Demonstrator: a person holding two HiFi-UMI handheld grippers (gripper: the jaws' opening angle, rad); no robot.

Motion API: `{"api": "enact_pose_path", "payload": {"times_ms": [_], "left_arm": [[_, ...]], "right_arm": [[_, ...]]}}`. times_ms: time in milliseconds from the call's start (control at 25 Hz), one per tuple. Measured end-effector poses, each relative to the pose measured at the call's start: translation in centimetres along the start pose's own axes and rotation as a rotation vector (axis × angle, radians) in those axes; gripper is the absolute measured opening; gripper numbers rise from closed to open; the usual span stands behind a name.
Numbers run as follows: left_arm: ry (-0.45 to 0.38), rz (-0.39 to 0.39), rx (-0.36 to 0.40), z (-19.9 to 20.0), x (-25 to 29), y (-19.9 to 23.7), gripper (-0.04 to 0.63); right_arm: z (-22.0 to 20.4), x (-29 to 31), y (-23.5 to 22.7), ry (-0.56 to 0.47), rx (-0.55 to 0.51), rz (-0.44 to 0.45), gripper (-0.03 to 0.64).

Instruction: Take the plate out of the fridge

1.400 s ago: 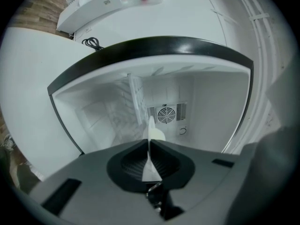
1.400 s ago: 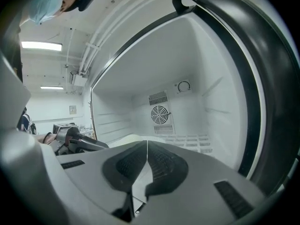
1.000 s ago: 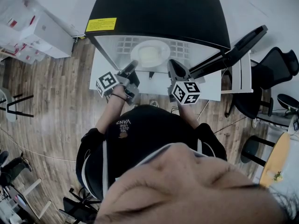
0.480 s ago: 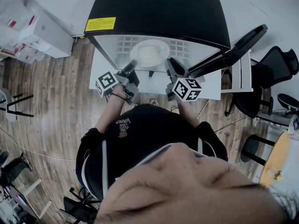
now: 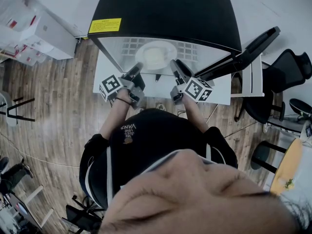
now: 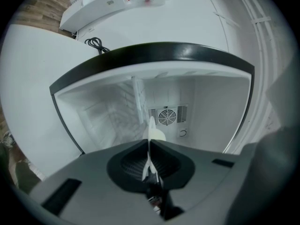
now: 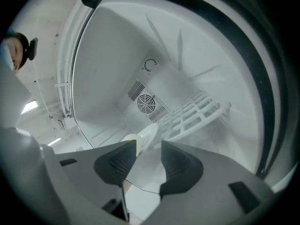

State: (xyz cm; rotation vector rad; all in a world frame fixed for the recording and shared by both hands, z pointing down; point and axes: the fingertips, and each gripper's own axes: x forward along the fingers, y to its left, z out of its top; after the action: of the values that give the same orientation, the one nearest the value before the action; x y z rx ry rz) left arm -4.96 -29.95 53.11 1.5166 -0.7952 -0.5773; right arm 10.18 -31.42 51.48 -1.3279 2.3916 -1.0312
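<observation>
Head view: round white plate (image 5: 156, 55), rim clenched in left gripper (image 5: 139, 67), right gripper (image 5: 174, 64) just opening, jaws astride it.

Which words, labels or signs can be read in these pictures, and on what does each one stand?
"VANS", upside down, on the person's black shirt.
Yellow label on the black top of the fridge: too small to read.
Red labels on the white boxes: too small to read.
</observation>
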Motion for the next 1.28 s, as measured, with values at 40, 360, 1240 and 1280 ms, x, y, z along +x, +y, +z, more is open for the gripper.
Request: {"api": "enact_pose_path", "payload": {"times_ms": [40, 360, 1240, 1280], "left_arm": [[0.001, 0.0, 0.001, 0.0, 0.0, 0.0, 0.029], [0.01, -0.002, 0.001, 0.0, 0.0, 0.0, 0.029], [0.034, -0.01, 0.009, -0.1, 0.1, 0.1, 0.028], [0.036, -0.01, 0.009, -0.1, 0.1, 0.1, 0.028]], "right_arm": [[0.0, 0.2, 0.1, 0.002, 0.014, 0.009, 0.156], [-0.3, 1.2, 0.5, 0.014, 0.058, 0.023, 0.158], [-0.3, 1.2, 0.7, 0.017, 0.006, -0.017, 0.109], [-0.3, 1.2, 0.7, 0.018, 0.005, -0.018, 0.108]]}}
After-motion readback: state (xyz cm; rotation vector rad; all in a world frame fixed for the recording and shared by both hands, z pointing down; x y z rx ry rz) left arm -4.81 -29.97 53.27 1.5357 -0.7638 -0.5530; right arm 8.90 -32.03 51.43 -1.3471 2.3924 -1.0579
